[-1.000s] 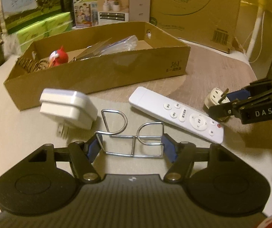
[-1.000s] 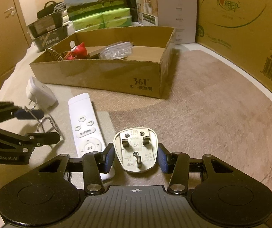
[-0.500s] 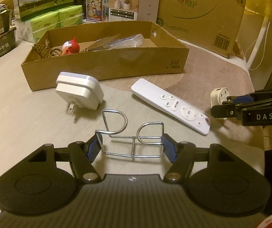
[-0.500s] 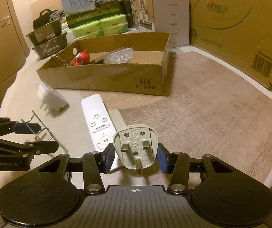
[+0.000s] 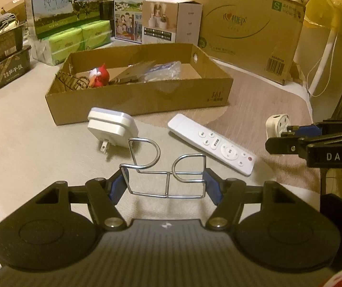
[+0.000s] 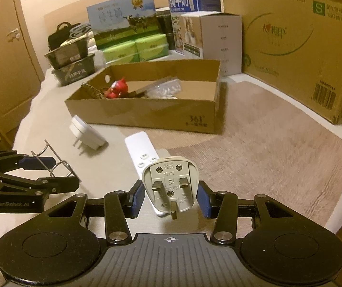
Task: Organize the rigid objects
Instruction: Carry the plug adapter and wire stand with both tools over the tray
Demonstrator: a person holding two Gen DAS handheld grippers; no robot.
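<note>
My left gripper [image 5: 166, 184] is shut on a chrome wire rack [image 5: 168, 172] and holds it above the table; it also shows in the right wrist view [image 6: 51, 165]. My right gripper [image 6: 171, 196] is shut on a grey three-pin plug adapter [image 6: 171, 181], lifted off the table, also seen in the left wrist view [image 5: 277, 126]. A white remote [image 5: 211, 147] and a white charger block [image 5: 112, 126] lie on the table in front of an open cardboard box [image 5: 147, 100]. The box holds a red toy [image 5: 100, 76] and a clear plastic item [image 5: 163, 70].
Milk cartons [image 5: 61, 12], green tissue packs [image 5: 80, 40], a white box [image 5: 171, 21] and a large cardboard carton [image 5: 247, 26] stand behind the box. Dark trays [image 5: 1, 57] are stacked at the far left. A brown mat [image 6: 278, 148] covers the table's right part.
Both grippers have risen and pulled back from the table with their loads. The box, remote and charger now appear farther away. Neither grip has changed.
</note>
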